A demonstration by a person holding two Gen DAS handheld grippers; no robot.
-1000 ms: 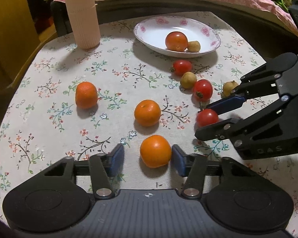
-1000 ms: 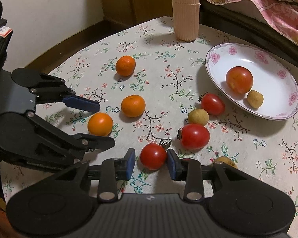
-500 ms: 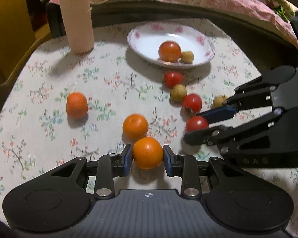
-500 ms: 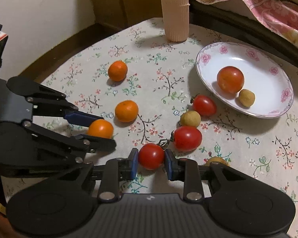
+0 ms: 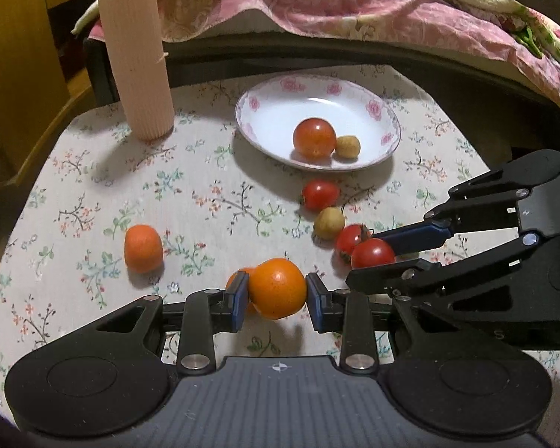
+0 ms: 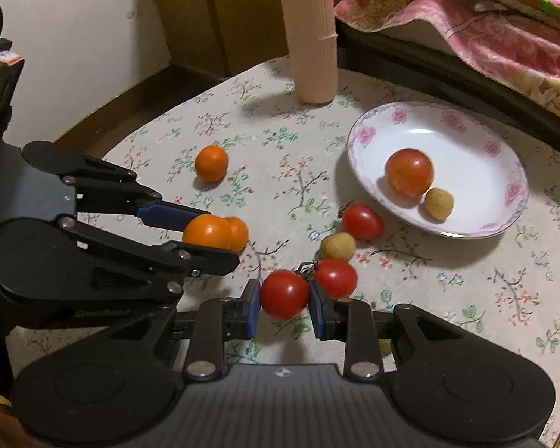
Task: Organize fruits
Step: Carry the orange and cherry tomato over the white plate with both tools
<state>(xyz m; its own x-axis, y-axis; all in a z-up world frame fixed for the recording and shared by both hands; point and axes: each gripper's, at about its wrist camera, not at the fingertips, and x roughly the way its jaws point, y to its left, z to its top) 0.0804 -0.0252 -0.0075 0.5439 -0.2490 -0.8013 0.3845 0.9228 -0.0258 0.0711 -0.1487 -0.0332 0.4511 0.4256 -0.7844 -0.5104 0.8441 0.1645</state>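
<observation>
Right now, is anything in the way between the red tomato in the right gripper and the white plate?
Yes, near the table. Between the held tomato and the plate sit another tomato, a small yellowish fruit and a third tomato. Carried higher, nothing visible blocks it.

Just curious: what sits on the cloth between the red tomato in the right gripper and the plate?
Right wrist view: another tomato, a small tan fruit, and a third tomato.
</observation>
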